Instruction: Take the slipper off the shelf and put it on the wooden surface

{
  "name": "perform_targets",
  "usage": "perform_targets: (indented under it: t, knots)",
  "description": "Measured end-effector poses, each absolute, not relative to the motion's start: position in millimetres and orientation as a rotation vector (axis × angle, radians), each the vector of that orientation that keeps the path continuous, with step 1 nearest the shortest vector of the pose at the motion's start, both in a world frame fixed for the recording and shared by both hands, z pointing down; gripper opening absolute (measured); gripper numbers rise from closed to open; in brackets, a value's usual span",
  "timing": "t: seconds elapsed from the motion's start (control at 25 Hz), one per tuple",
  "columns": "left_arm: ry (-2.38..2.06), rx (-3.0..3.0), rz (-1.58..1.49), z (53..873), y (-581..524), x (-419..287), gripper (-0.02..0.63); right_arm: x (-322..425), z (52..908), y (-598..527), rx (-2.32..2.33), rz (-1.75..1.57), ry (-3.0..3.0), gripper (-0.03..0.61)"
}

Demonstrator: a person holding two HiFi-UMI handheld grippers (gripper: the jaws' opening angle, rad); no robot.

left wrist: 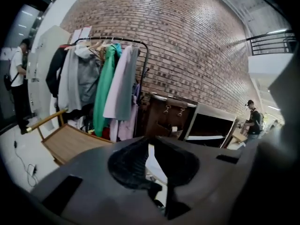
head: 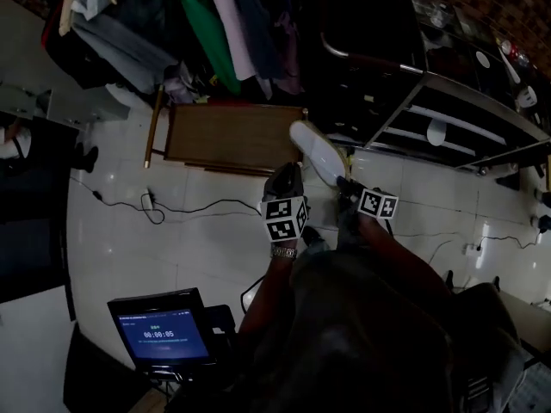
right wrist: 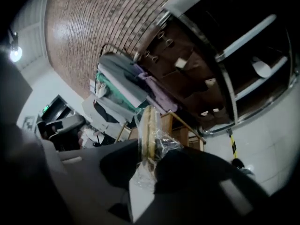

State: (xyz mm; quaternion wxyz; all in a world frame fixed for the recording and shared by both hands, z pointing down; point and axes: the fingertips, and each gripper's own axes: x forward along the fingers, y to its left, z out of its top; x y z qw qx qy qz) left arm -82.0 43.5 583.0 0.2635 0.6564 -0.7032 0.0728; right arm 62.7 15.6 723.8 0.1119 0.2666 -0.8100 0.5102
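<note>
A white slipper (head: pixel 315 151) in a clear plastic wrap hangs in the air over the white floor, just right of the wooden surface (head: pixel 231 136). My right gripper (head: pixel 343 182) is shut on its near end. In the right gripper view the slipper (right wrist: pixel 148 128) stands edge-on between the jaws of the right gripper (right wrist: pixel 147 157), with the wooden surface (right wrist: pixel 180 131) behind it. My left gripper (head: pixel 287 173) is beside the slipper, to its left, and holds nothing. In the left gripper view the left gripper (left wrist: pixel 151 146) has its tips together. The metal shelf (head: pixel 448 114) is to the right.
A clothes rack (head: pixel 198 20) hangs behind the wooden surface (left wrist: pixel 70 142). Another white slipper (head: pixel 437 132) lies on the shelf. Cables (head: pixel 164 205) run over the floor on the left. A lit screen (head: pixel 164 334) stands near my feet. People stand at the left (left wrist: pixel 18 86) and the right (left wrist: pixel 253 118).
</note>
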Motion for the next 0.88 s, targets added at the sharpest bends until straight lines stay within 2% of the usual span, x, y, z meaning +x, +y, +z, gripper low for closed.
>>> perform_targets:
  t: [0.2, 0.44, 0.72, 0.88]
  knots:
    - [-2.044, 1.618, 0.167, 581.0, 95.4, -148.8, 0.04, -52.0, 743.2, 14.6, 0.714, 1.261, -2.308, 0.063]
    - [-2.128, 1.523, 0.127, 578.4, 114.4, -220.9, 0.04, -147.9, 773.5, 1.0, 0.736, 1.247, -2.233, 0.063]
    - [-2.138, 1.533, 0.188, 587.3, 78.0, -298.2, 0.04, -198.6, 833.3, -33.1, 0.911, 1.367, -2.136, 0.063]
    - [-2.114, 1.547, 0.231, 597.0, 54.0, -332.3, 0.04, -214.0, 859.7, -43.6, 0.945, 1.329, -2.104, 0.071]
